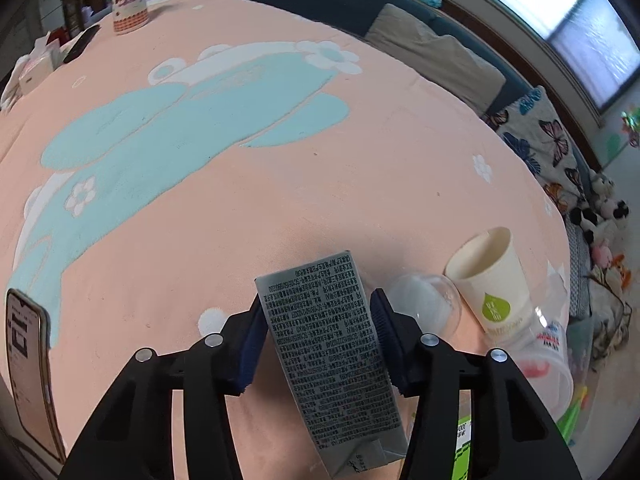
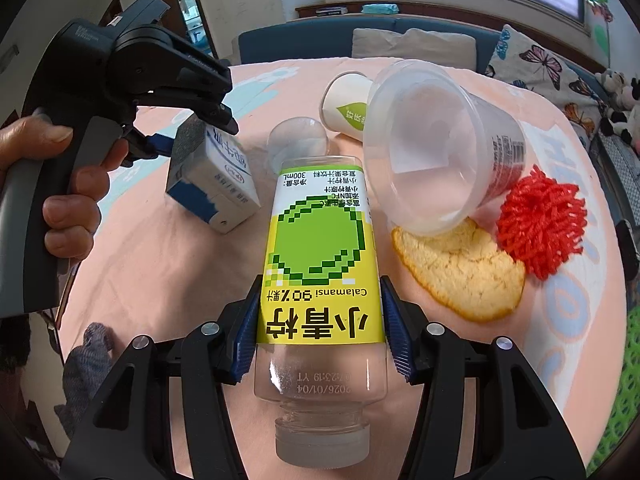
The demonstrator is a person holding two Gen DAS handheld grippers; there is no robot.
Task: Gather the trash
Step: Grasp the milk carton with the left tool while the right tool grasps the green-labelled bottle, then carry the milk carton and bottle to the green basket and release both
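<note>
Left gripper (image 1: 316, 340) clamped on milk carton (image 1: 328, 364), lifted above pink bed blanket (image 1: 240, 208). Right gripper (image 2: 318, 332) clamped on empty juice bottle (image 2: 320, 264), cap end toward camera. Beside it on the blanket: paper cup (image 2: 344, 108), clear tub (image 2: 432, 140), orange peel (image 2: 460, 272), red pompom (image 2: 540, 220).

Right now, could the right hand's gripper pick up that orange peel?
Probably not yet: the right gripper has its jaws shut on the juice bottle. The orange peel lies uncovered beside it, so only the full grip stands in the way.
</note>
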